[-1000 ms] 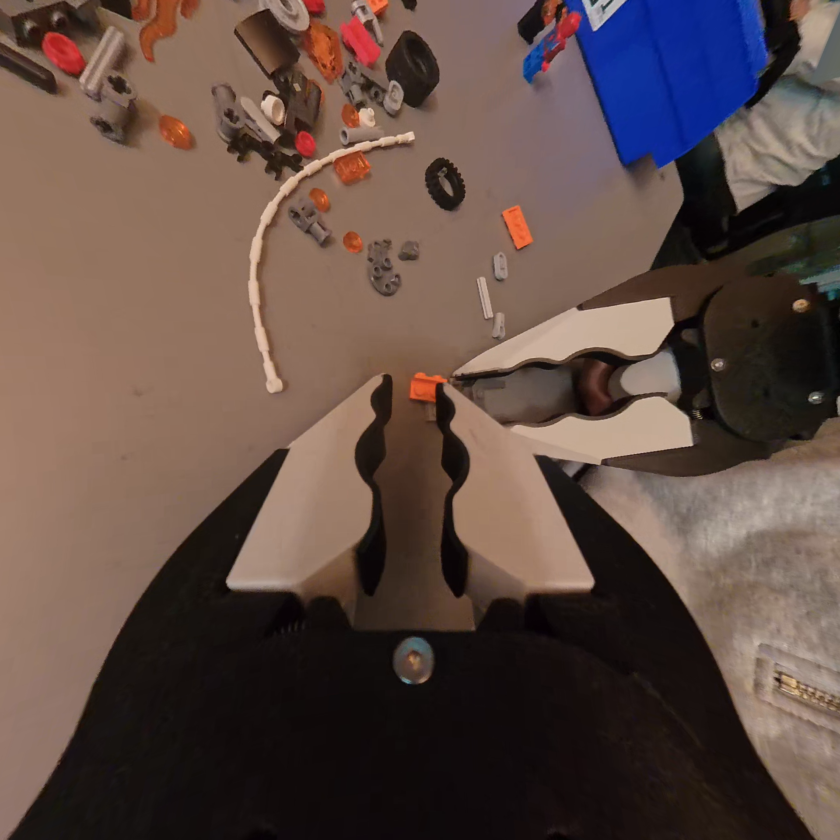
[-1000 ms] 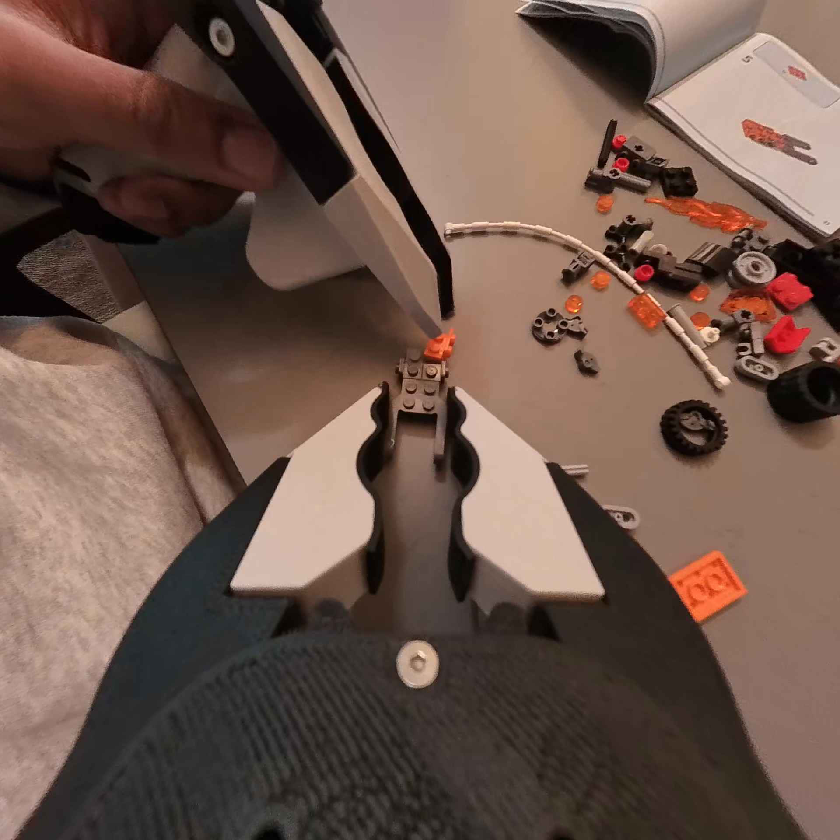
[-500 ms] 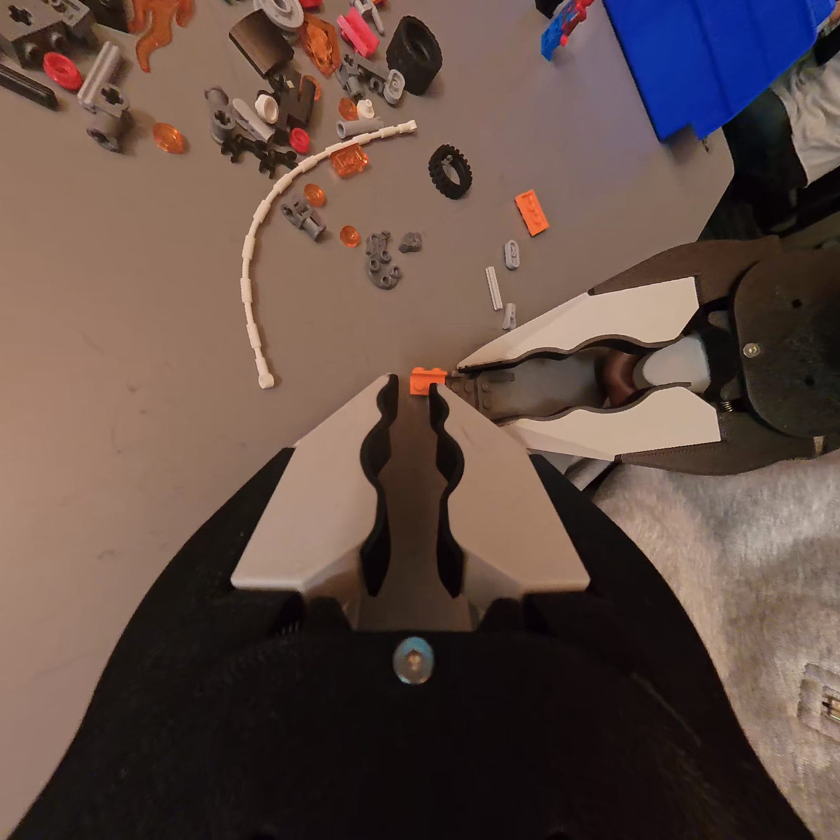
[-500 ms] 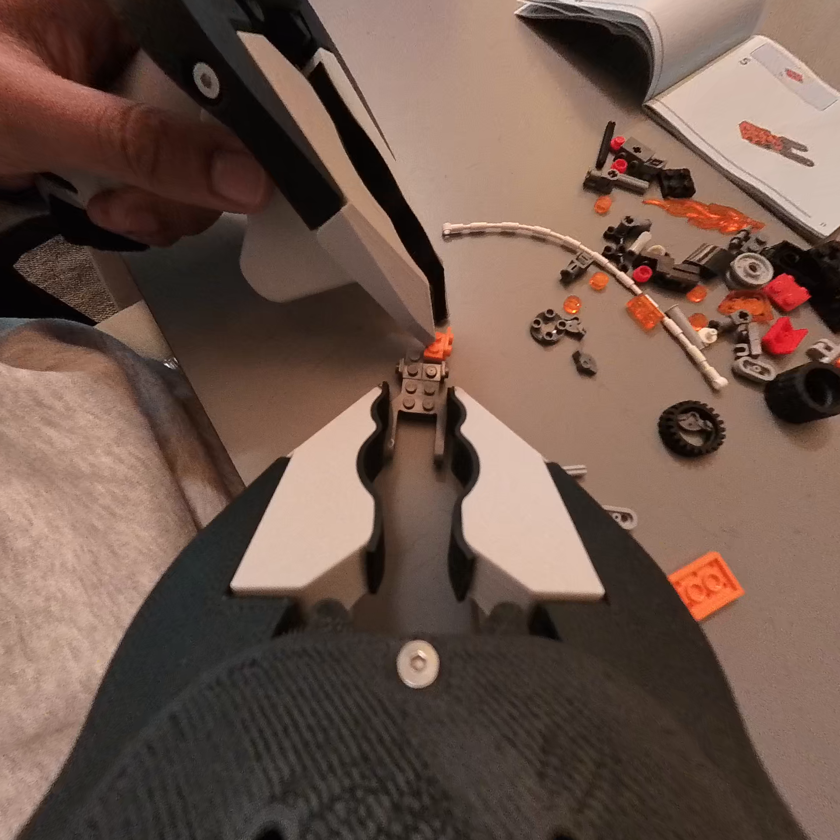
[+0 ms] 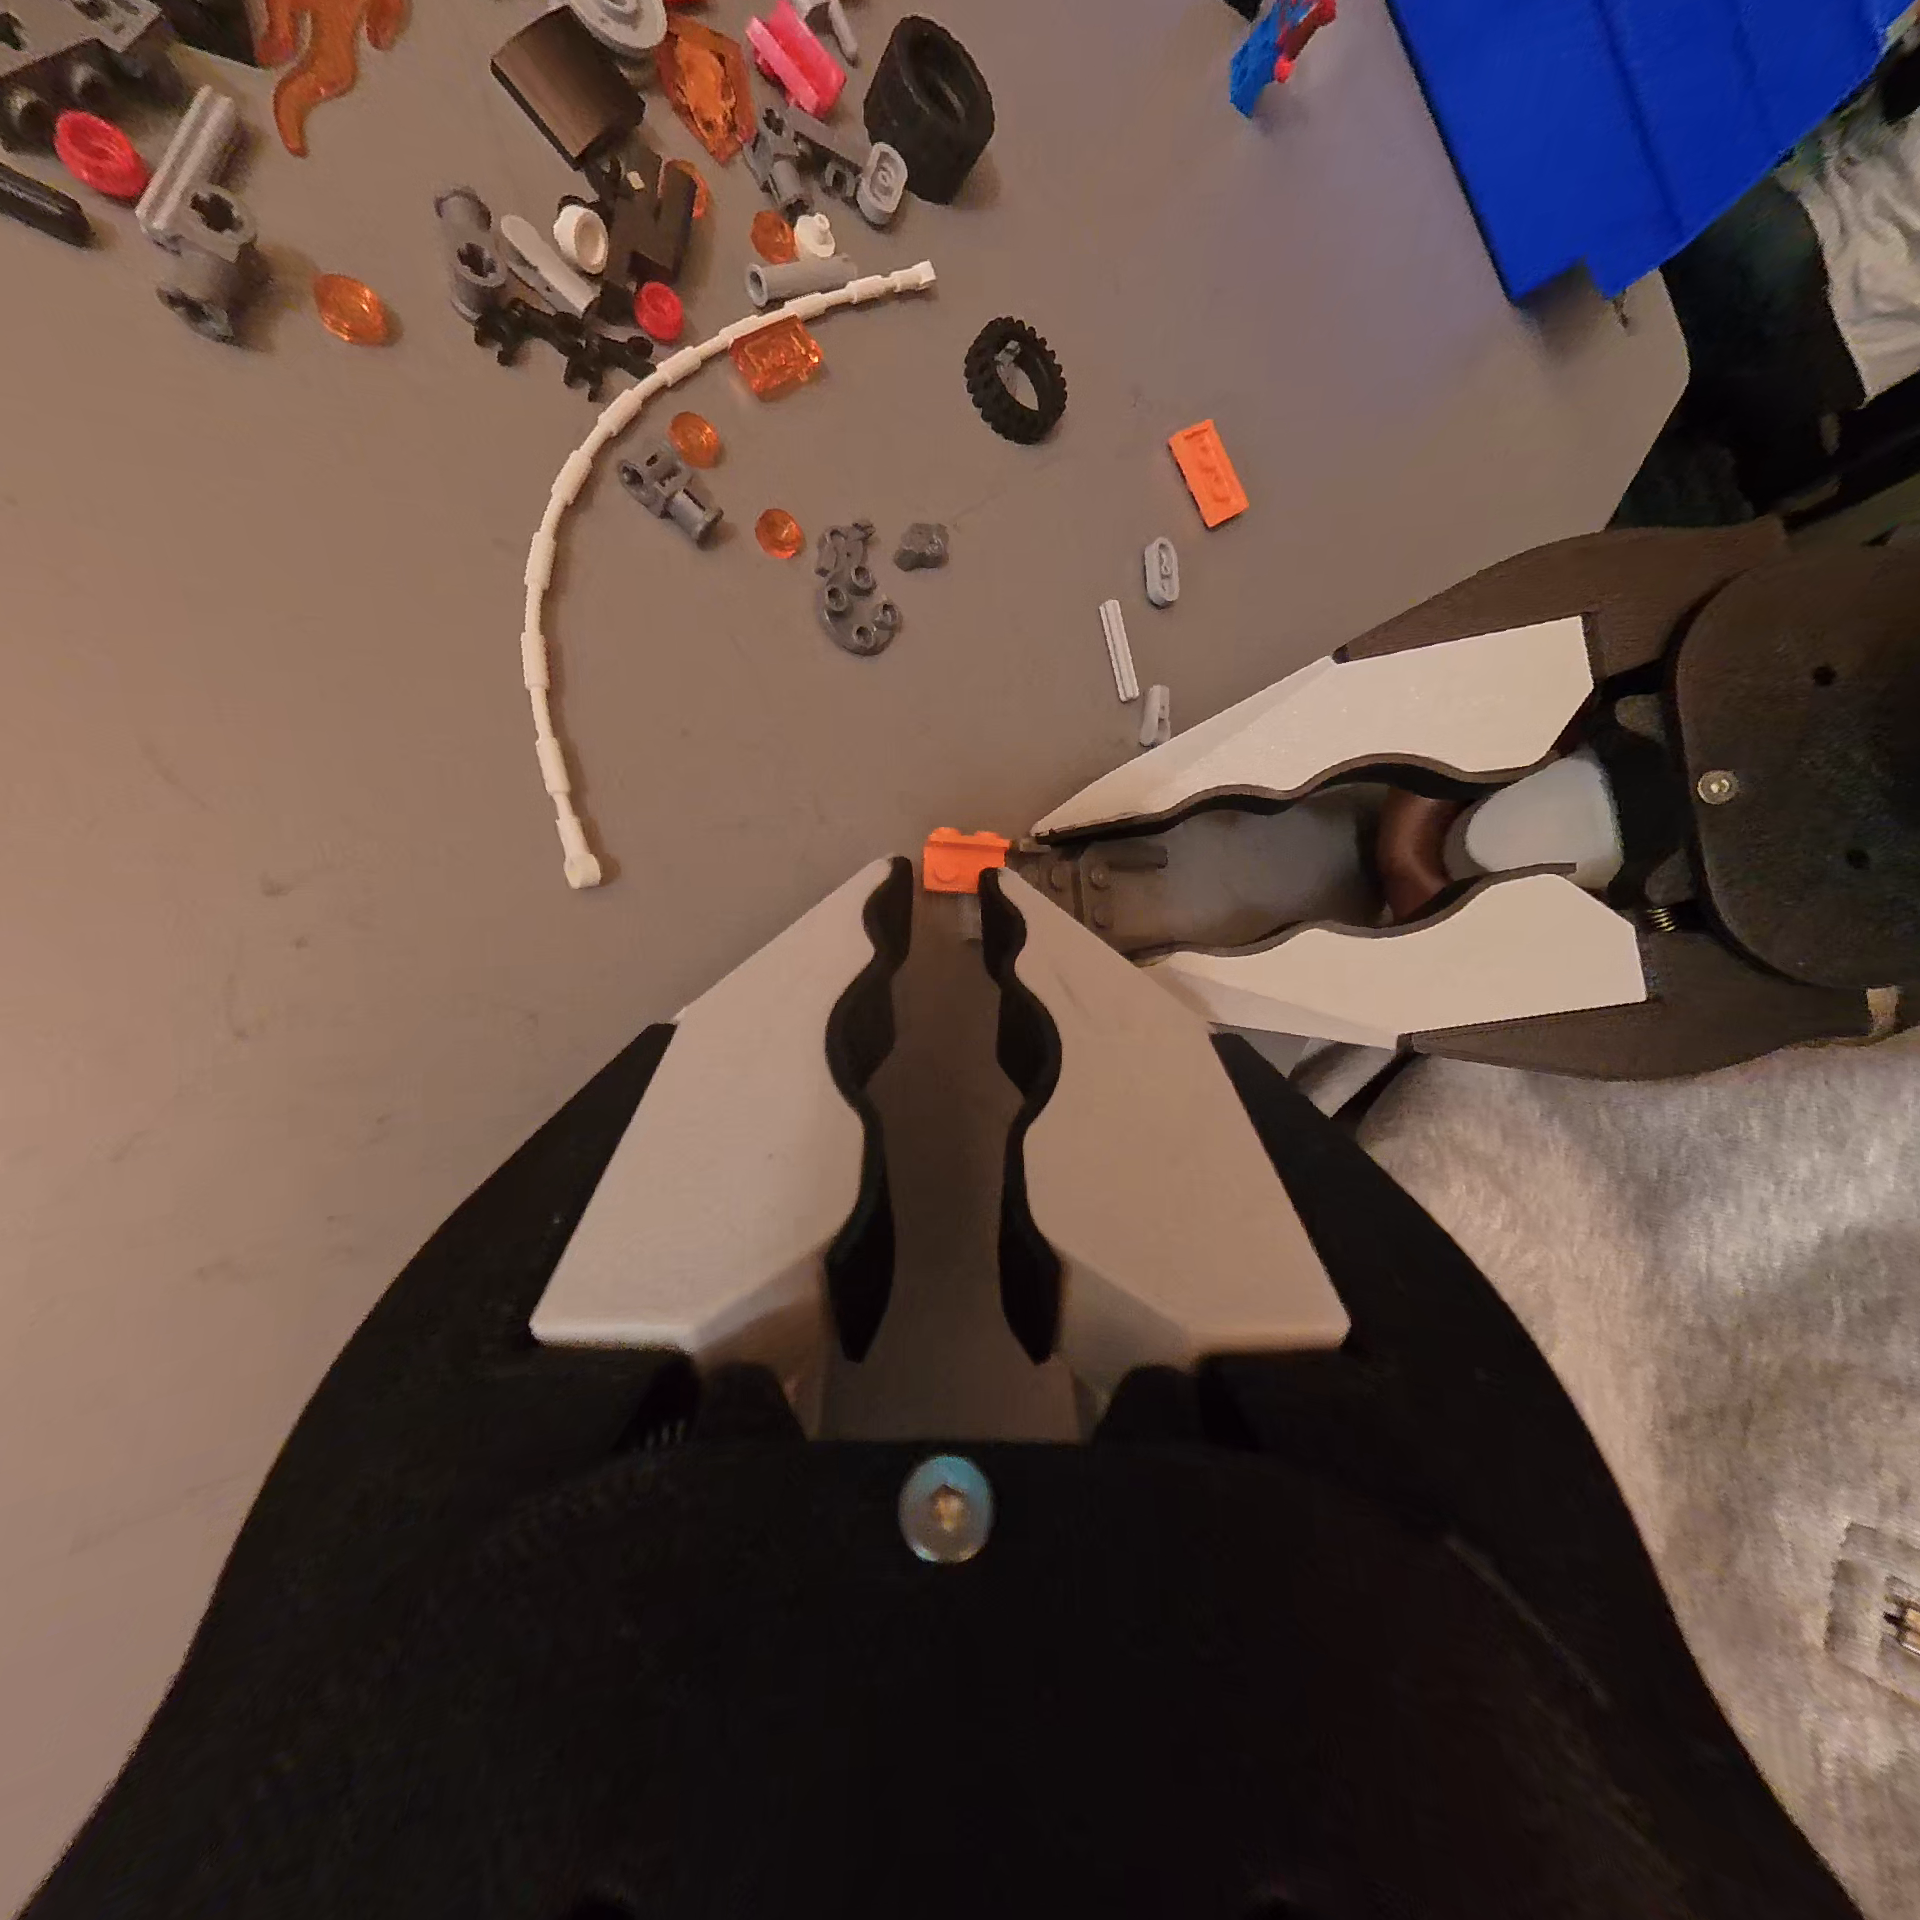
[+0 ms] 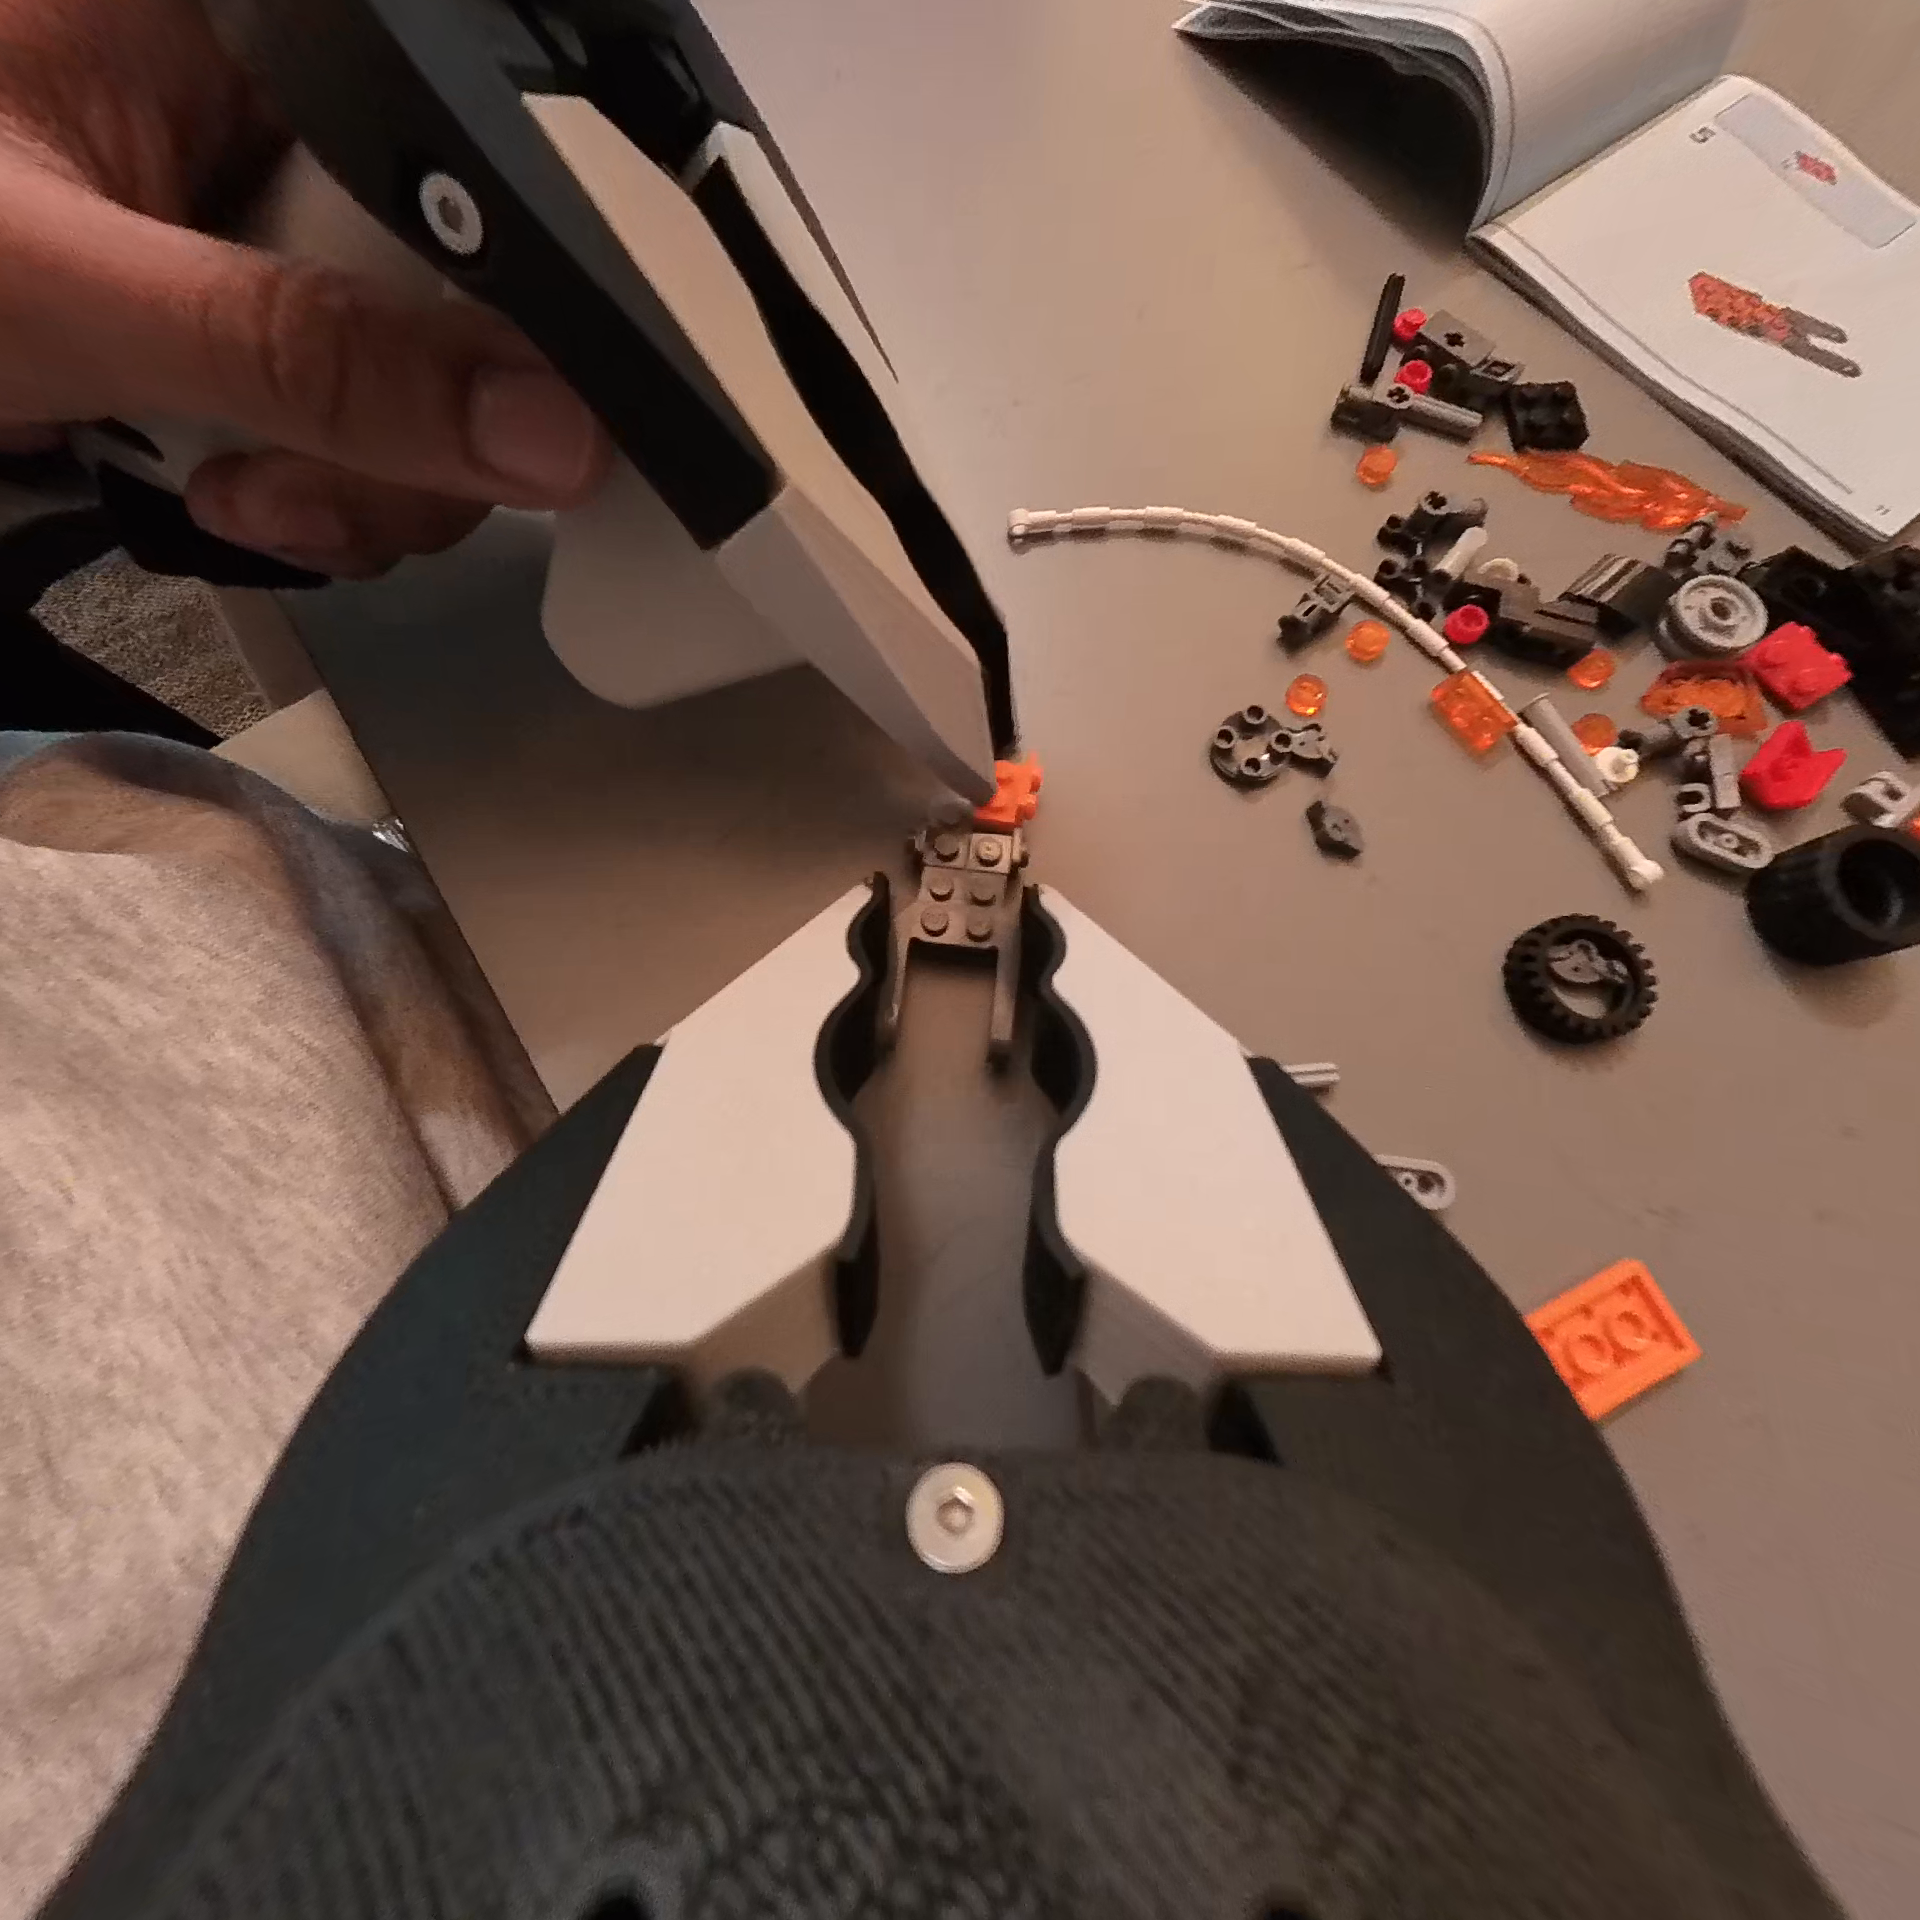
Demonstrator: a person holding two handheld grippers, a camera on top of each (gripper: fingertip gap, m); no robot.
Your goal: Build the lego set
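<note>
2 grippers, 1 tiny join, that's where I'm at. My right gripper is clamped on the dark grey assembly, fingers pinching its 2 rear prongs, so the studded end sticks out forward past the tips, just above the counter. My left gripper is pinched together on the small orange piece, which pokes out beyond its tips.

The relation that matters: from the left wrist view the grey assembly sits directly right of the orange piece, touching or as good as touching, with its long axis running along the right gripper's fingers, so the 2 grippers meet at roughly a right angle. In the right wrist view the orange piece sits at the far end of the assembly, slightly right of centre and a bit tilted, so I reckon it isn't seated yet. The left gripper is the one that has to press in; the right just holds steady.

Loose parts are spread further out: white segmented hose, small black tyre, a flat orange plate, plus a blue box.

Writing: the open instruction booklet shows a printed diagram and small marks, too small for me to read. No brand visible
</note>
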